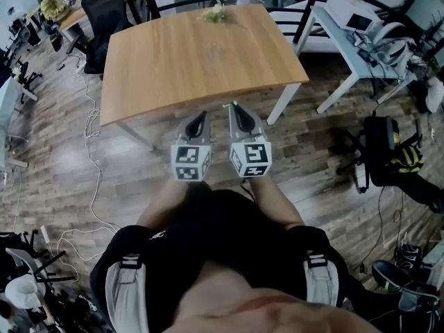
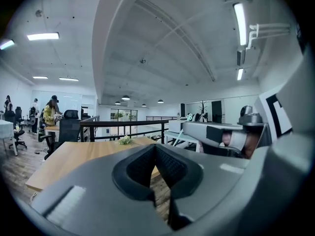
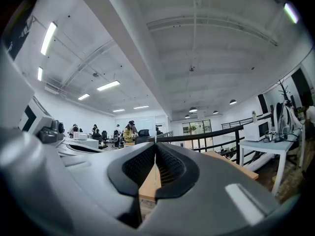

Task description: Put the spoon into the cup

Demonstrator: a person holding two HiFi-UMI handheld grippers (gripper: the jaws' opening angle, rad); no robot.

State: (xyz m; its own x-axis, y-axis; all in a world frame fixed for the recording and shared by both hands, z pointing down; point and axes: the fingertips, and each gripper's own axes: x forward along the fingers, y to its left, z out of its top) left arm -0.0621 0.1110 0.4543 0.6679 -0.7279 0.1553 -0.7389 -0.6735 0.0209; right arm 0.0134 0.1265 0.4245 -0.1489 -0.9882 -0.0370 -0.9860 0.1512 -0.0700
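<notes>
Well, nothing has started — the left claw [image 1: 202, 118] and right claw [image 1: 238, 112] are squeezed shut and empty, near the front edge of the desk [image 1: 194, 54]. No spoon or cup shows yet, so finding them comes next.

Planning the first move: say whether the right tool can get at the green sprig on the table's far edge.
Probably not. The right tool, shut, is at the near edge of the table; the green sprig lies at its far edge. Only distance blocks it.
</notes>
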